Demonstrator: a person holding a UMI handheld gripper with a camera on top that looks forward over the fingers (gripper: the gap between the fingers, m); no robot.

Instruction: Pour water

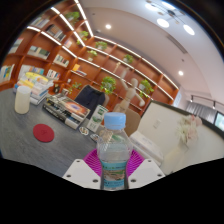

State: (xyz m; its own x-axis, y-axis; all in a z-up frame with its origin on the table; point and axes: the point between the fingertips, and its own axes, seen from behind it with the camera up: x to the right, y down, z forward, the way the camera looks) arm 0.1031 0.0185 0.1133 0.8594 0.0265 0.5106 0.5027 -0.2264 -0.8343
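I am holding the water bottle [114, 150] upright in my tool [114, 172], its pink pads [96, 160] pressing on both sides of the lower body above the grey surface [40, 115]. The thin plastic is looking soft and slippery, probably fairly heavy with water, so I am judging a mid-body grip safest.

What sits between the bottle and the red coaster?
Bare grey table; the gripper view shows nothing between the bottle, held in the gripper, and the red coaster.

A red round coaster [43, 132] lies on the grey table [30, 150], bookshelves [100, 50] beyond
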